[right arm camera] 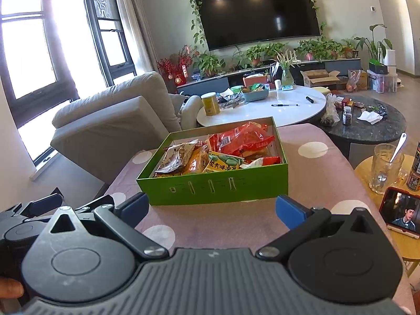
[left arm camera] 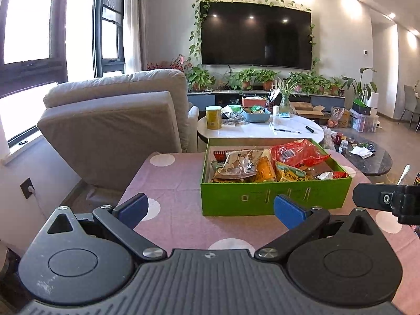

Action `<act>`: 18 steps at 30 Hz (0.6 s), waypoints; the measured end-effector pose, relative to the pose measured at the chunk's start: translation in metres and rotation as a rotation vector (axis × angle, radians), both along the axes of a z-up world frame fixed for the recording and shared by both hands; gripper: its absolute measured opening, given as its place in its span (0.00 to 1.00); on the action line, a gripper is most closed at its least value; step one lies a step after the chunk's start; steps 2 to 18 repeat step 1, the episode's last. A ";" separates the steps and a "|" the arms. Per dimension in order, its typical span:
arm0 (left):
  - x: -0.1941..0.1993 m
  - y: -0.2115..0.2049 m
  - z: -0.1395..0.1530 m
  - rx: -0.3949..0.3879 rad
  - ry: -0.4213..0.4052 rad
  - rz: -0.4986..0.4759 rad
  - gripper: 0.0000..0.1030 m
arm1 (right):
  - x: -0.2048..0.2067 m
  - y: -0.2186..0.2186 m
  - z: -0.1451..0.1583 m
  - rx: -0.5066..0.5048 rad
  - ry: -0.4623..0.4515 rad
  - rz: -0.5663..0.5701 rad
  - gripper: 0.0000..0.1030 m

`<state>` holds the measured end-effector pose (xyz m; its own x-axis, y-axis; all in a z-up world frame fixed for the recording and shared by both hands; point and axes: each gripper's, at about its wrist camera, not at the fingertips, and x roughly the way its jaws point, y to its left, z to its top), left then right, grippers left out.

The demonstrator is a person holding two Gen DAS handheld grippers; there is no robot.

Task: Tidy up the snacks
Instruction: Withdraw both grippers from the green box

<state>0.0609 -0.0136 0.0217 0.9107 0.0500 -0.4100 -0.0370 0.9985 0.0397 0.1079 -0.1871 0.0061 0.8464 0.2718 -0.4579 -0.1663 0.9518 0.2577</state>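
A green box (left arm camera: 273, 197) full of snack packets stands on a pink polka-dot table (left arm camera: 173, 183); it also shows in the right wrist view (right arm camera: 215, 186). Inside lie a red bag (left arm camera: 296, 153), a clear brown packet (left arm camera: 239, 164), an orange packet (left arm camera: 265, 169) and a yellow-green packet (left arm camera: 288, 174). My left gripper (left arm camera: 210, 208) is open and empty just in front of the box. My right gripper (right arm camera: 211, 208) is open and empty, also in front of the box; it shows at the right edge of the left wrist view (left arm camera: 388, 199).
A grey armchair (left arm camera: 115, 120) stands behind the table on the left. A white round table (left arm camera: 262, 130) with a yellow can (left arm camera: 213, 117) lies beyond. On the right, a small wooden table holds a glass mug (right arm camera: 386, 168) and a phone (right arm camera: 403, 212).
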 end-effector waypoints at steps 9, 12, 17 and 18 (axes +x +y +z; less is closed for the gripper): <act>0.000 0.000 0.000 0.003 0.003 0.000 1.00 | 0.000 0.001 0.000 -0.002 0.001 0.002 0.59; 0.000 0.000 0.000 0.003 0.003 0.000 1.00 | 0.000 0.001 0.000 -0.002 0.001 0.002 0.59; 0.000 0.000 0.000 0.003 0.003 0.000 1.00 | 0.000 0.001 0.000 -0.002 0.001 0.002 0.59; 0.000 0.000 0.000 0.003 0.003 0.000 1.00 | 0.000 0.001 0.000 -0.002 0.001 0.002 0.59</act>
